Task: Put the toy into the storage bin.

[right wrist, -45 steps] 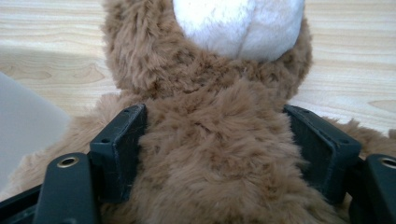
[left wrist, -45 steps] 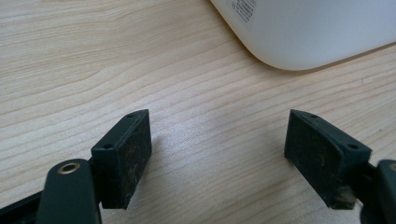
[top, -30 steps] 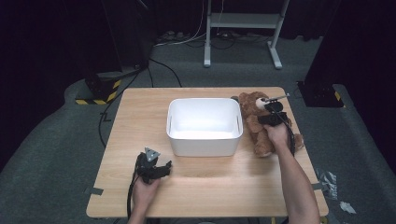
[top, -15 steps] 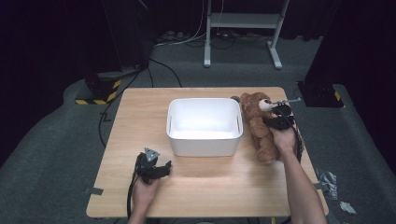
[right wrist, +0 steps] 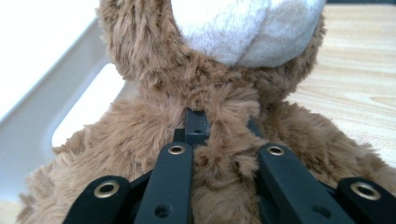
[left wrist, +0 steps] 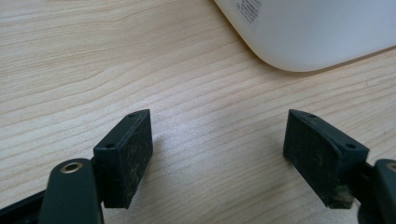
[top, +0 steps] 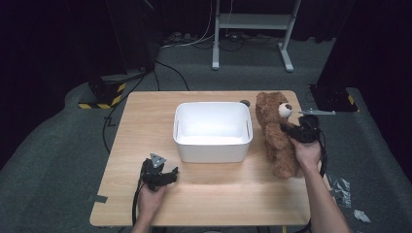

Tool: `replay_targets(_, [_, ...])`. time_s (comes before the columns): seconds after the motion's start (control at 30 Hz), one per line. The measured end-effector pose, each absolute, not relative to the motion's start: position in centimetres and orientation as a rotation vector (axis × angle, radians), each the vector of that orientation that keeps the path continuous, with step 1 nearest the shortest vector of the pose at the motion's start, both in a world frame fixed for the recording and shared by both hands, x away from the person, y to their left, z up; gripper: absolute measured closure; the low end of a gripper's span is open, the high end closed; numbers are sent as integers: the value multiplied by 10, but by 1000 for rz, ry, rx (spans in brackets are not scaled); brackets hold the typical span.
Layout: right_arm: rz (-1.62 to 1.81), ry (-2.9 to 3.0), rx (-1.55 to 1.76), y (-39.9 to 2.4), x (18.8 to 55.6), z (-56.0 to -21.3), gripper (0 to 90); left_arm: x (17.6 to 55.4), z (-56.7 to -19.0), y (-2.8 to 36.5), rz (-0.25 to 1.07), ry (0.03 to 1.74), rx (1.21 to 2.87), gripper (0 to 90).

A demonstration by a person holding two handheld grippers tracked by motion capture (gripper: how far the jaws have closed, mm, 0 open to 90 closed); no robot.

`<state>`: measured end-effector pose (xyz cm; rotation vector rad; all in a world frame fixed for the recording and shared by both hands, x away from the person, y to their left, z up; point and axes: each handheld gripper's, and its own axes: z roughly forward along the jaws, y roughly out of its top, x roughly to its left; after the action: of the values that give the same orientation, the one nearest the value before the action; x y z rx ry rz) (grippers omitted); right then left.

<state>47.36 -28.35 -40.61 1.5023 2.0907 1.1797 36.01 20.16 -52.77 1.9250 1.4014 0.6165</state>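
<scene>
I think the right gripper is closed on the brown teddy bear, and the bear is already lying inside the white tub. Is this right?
Not quite. The right gripper is indeed shut on the brown teddy bear, but the bear is not inside the white tub; it is beside the tub, at its right side, over the wooden table. The high view shows this.

A white tub (top: 213, 131) sits mid-table (top: 145, 111); a metal stand (top: 252, 29) is on the grey floor beyond.
</scene>
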Motion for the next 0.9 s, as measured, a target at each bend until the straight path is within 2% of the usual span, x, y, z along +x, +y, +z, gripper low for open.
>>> replay_targets(0.63, [1451,2072,1410,-292,433,-379,807,361,-528,202,623,1399,1927,243])
replay_targets(0.9, [1457,2072,1344,-292,422,-367,807,360,-527,202,626,1400,1929,244])
